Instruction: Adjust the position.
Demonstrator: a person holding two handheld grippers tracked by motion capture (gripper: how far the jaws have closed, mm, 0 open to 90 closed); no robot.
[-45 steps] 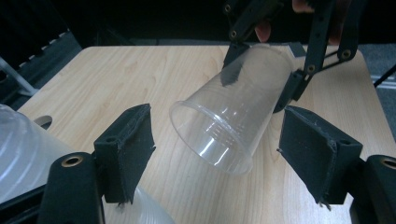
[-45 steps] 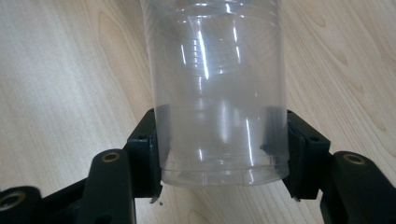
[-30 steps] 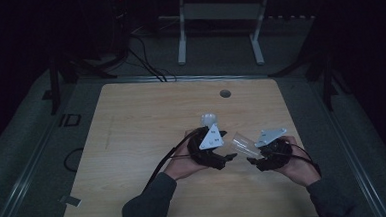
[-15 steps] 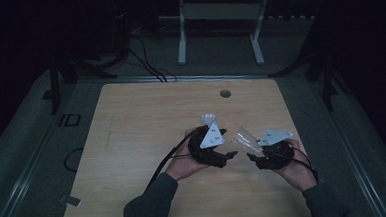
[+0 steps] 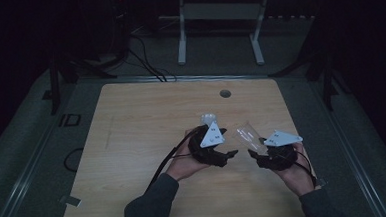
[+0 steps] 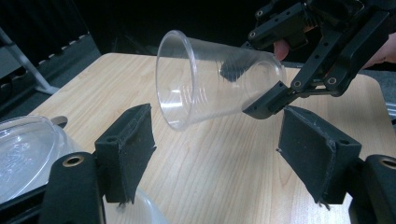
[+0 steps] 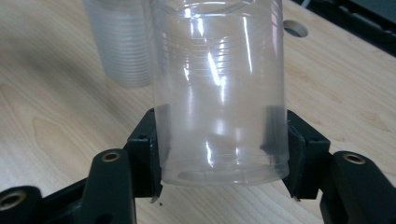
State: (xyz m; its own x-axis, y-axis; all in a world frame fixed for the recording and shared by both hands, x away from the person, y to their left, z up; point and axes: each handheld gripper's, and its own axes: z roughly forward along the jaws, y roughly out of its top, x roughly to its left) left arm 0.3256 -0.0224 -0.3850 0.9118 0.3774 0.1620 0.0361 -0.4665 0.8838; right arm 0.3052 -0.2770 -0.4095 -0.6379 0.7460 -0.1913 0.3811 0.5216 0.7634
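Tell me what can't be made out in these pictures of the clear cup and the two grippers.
- Stack of cups: top cut off by the right gripper view's upper edge, so no count.
- Clear lid-like piece: cut by the left gripper view's left edge, partly behind that gripper's jaw.
- Cup: small and dim in the high view.
- Right gripper: grip hidden under its grey plate there.
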